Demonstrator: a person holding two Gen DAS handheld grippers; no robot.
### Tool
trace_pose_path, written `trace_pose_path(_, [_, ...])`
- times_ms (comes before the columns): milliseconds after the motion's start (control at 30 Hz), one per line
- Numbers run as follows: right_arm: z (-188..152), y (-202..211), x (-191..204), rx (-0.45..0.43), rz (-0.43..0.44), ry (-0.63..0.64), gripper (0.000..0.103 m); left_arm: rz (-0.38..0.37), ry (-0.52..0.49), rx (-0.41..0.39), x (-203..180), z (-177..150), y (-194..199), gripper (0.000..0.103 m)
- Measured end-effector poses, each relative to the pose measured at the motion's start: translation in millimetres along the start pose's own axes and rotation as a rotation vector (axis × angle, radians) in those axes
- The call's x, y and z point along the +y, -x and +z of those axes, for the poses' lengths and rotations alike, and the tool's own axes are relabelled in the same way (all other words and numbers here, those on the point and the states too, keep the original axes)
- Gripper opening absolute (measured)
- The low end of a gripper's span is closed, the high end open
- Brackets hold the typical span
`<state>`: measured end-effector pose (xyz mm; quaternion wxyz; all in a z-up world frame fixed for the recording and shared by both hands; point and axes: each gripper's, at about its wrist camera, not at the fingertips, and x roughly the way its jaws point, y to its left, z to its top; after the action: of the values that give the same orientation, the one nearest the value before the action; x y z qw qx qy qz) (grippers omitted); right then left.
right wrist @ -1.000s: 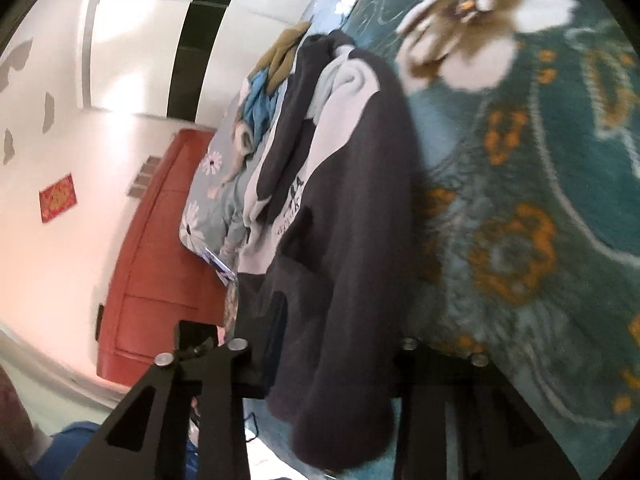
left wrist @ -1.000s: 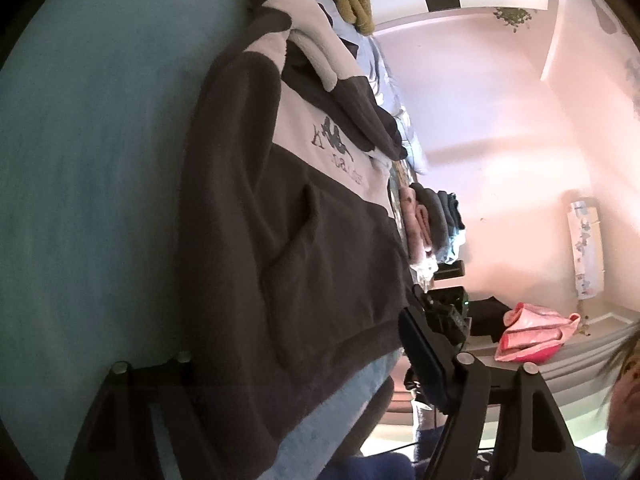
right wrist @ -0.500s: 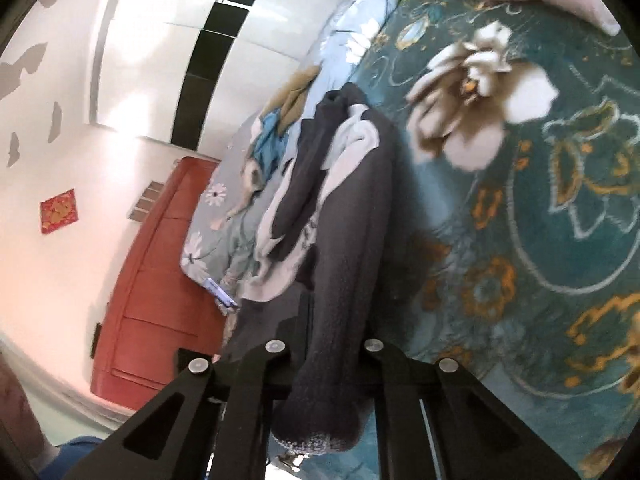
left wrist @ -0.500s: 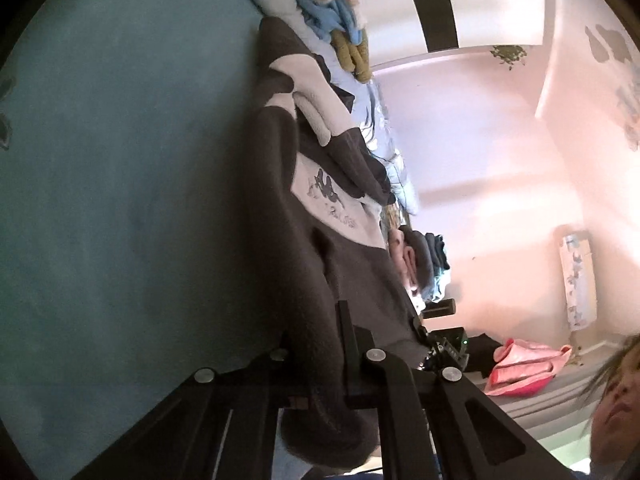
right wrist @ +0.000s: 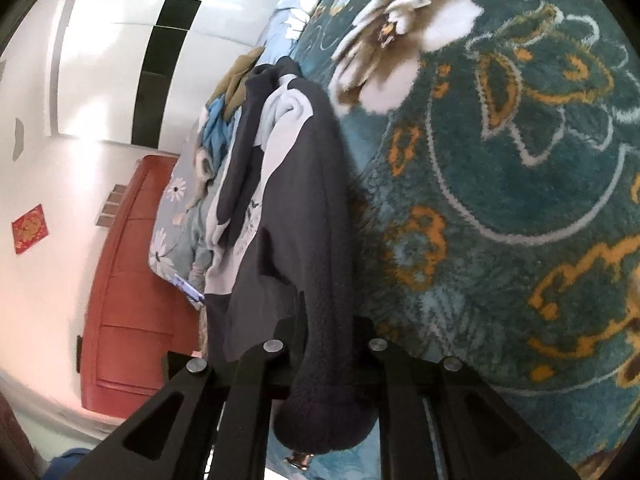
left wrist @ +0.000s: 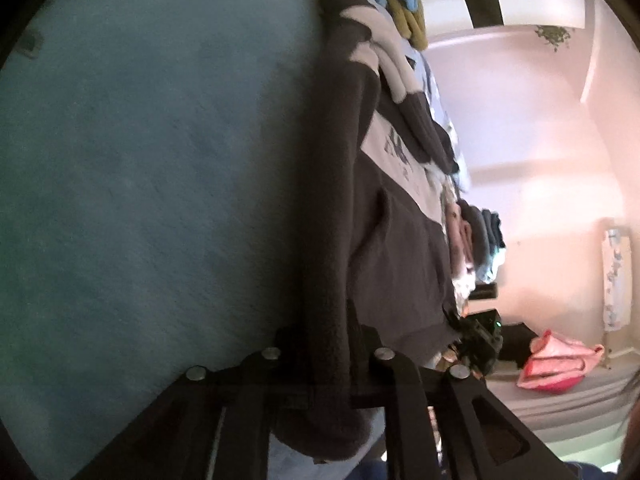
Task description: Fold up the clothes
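A dark grey hoodie with a pale chest band [left wrist: 384, 208] lies on a teal blanket [left wrist: 152, 168]. My left gripper [left wrist: 326, 332] is shut on the hoodie's thick hem edge, which bunches between its fingers. In the right wrist view the same hoodie [right wrist: 296, 208] runs away from me over a teal floral blanket [right wrist: 500, 200]. My right gripper [right wrist: 328, 332] is shut on the other bottom edge, whose rolled end hangs down between the fingers.
A pile of blue and mustard clothes [left wrist: 400, 4] sits beyond the hoodie's hood. Folded clothes [left wrist: 476, 240] are stacked at the bed's side. A pink bag [left wrist: 556, 364] lies on a shelf. A red wooden headboard [right wrist: 132, 280] and a floral quilt [right wrist: 180, 216] are to the left.
A second ago both grippers were open around the hoodie's bottom edge. Both have closed on the fabric and have since lifted it, so the hem bunches and hangs between the fingers.
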<state>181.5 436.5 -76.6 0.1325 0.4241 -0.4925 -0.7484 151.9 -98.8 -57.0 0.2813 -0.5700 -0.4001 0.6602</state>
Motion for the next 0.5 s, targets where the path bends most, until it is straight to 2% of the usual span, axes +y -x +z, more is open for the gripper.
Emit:
trace_pose_path(167, [-0.7, 1.7, -2.6, 0.018, 0.019, 0.005, 0.016, -0.037, 0.014, 0.037, -0.2, -1.1, -2.7, 0.032])
trace_pose_path(300, [1.1, 1.5, 1.1, 0.025, 0.01, 0.016, 0.019, -0.005, -0.014, 0.041, -3.5, -0.6, 1.0, 0.038])
trace_pose_path(433, [2.5, 1.5, 1.8, 0.03, 0.009, 0.026, 0.02, 0.023, -0.05, 0.041, -7.5, -1.0, 4.4, 0.057])
trace_pose_path(500, [2.9, 1.8, -0.5, 0.03, 0.016, 0.02, 0.021, 0.036, -0.067, 0.042, -9.5, -1.2, 6.1, 0.059])
